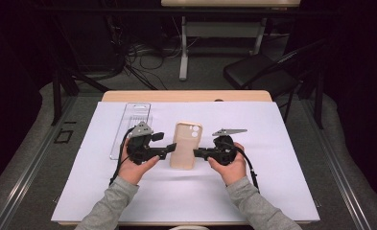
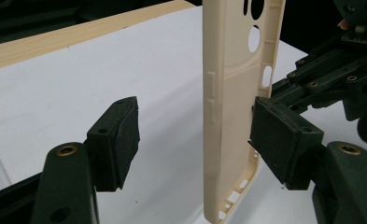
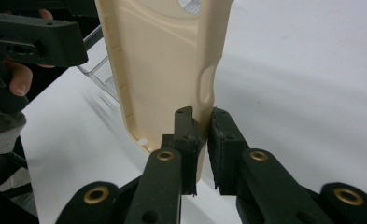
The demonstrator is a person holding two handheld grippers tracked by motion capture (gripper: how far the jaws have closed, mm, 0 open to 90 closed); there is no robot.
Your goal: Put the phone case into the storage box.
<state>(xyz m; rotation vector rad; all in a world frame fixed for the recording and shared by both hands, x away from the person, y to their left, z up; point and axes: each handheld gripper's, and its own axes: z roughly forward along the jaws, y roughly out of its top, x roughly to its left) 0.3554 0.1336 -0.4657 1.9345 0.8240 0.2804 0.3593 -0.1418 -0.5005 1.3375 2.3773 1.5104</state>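
The case [image 1: 185, 145] is sitting mid-table, long axis running from the near edge to the far edge, camera holes toward the far edge. The right gripper [image 3: 202, 140] is pinching its side wall. The left gripper [image 2: 195, 140] is standing open around the opposite wall, pads not pressing.

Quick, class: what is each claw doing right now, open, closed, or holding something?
Left claw: open, its pads apart around the phone case, not pressing it.
Right claw: closed on the phone case's edge.
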